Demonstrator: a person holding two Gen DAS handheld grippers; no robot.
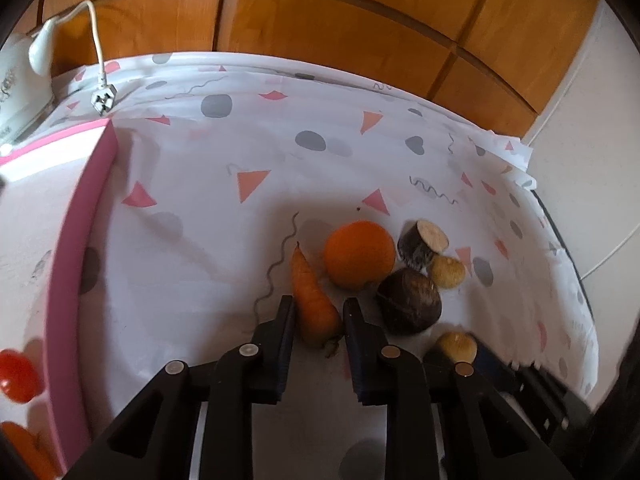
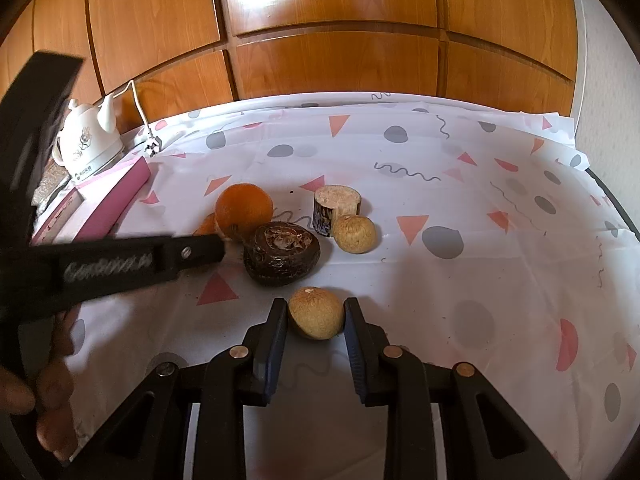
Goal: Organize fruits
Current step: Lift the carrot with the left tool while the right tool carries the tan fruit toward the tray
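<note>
Left wrist view: the left gripper (image 1: pixel 318 312) has its two black, ribbed pads clamped on the thick end of a carrot (image 1: pixel 313 302), a tapered orange root lying on the tablecloth (image 1: pixel 208 208), a smooth white sheet printed with pink triangles, grey dots and squiggles. Just right of the carrot sits a round, dimpled orange (image 1: pixel 359 255). Beside it lie a dark brown, rough-skinned round fruit (image 1: pixel 410 300), a short dark cylinder with a pale cut face (image 1: pixel 423 242), and a small tan ball (image 1: pixel 447 270). A pink-rimmed tray (image 1: pixel 66 248) stands at the left, with a glossy red fruit (image 1: pixel 18 376) inside. Behind is panelled wood.

Right wrist view: the right gripper (image 2: pixel 316 316) is closed on a tan, matte round fruit (image 2: pixel 316 317), resting on the cloth. Beyond it lie the dark fruit, the orange, the cylinder and the other tan ball. The left gripper reaches in from the left. A white kettle (image 2: pixel 86 146) stands behind the tray.
</note>
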